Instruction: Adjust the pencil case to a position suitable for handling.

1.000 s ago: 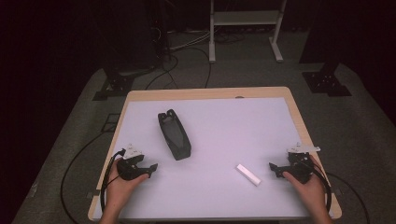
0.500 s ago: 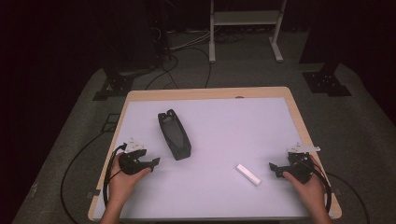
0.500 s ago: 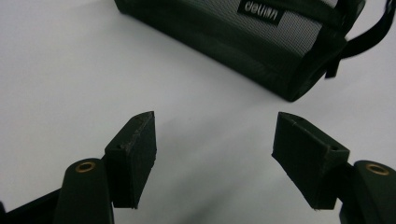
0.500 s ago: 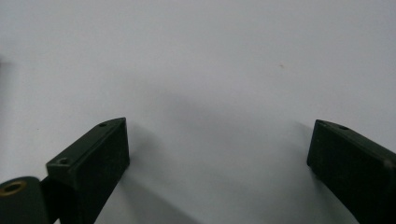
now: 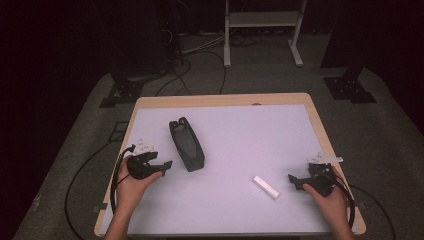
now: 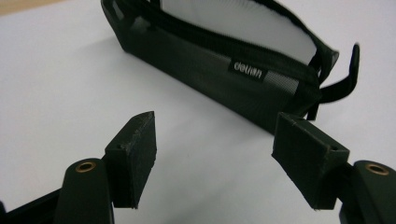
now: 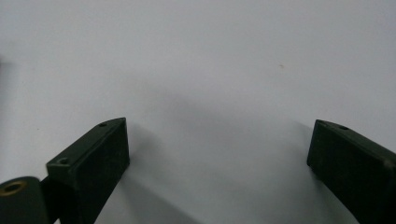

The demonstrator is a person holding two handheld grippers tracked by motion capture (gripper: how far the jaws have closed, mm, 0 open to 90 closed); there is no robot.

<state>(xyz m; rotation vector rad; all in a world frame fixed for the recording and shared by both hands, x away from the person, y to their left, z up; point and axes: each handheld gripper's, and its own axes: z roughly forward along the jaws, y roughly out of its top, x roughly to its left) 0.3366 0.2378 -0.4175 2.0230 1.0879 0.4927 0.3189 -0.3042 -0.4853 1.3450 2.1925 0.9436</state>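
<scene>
Left gripper (image 5: 167, 165), held above the near-left part of the white-topped wooden table (image 5: 240, 135), has its two black jaws standing apart with nothing between them; they point toward the black mesh zip pouch (image 5: 186, 144), which lies lengthwise on the table just beside them. In the left gripper view that pouch (image 6: 224, 60) lies close ahead, its strap loop at the right end. Right gripper (image 5: 292, 180) rests at the near-right, jaws apart and empty, near a small white rectangular block (image 5: 265, 186).
</scene>
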